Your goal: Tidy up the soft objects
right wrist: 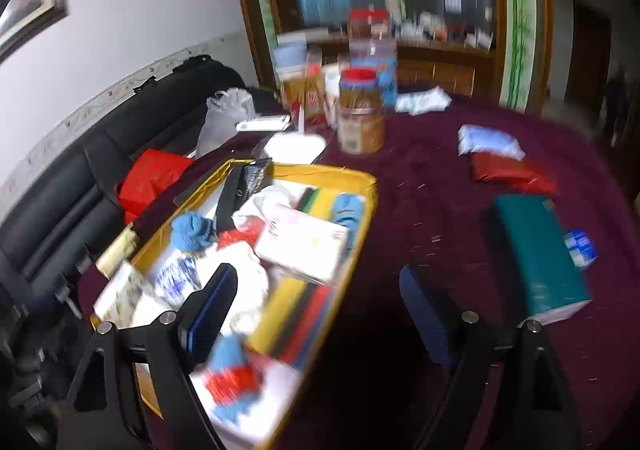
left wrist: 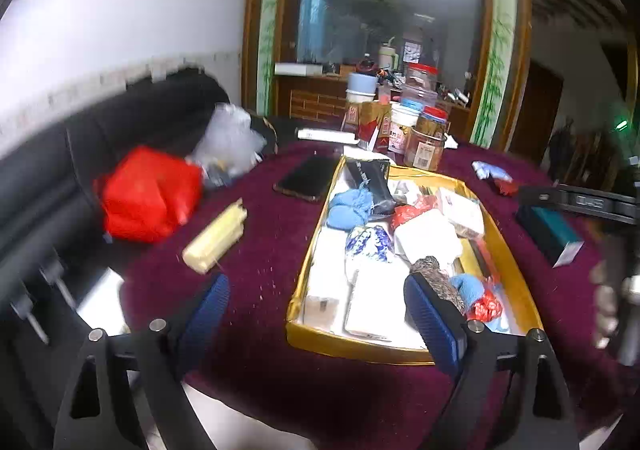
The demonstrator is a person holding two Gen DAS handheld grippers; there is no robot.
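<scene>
A gold-rimmed tray on the maroon tablecloth holds several soft things: blue knitted pieces, a blue-and-white pouch, red bits, white pads and tissue packs. My left gripper is open and empty above the tray's near left corner. My right gripper is open and empty above the tray's right edge. A light blue pouch and a red pouch lie on the cloth to the right of the tray.
A teal box lies right of the tray. Jars and boxes stand at the table's far side. A phone, a yellow packet, a red bag and a black sofa are on the left.
</scene>
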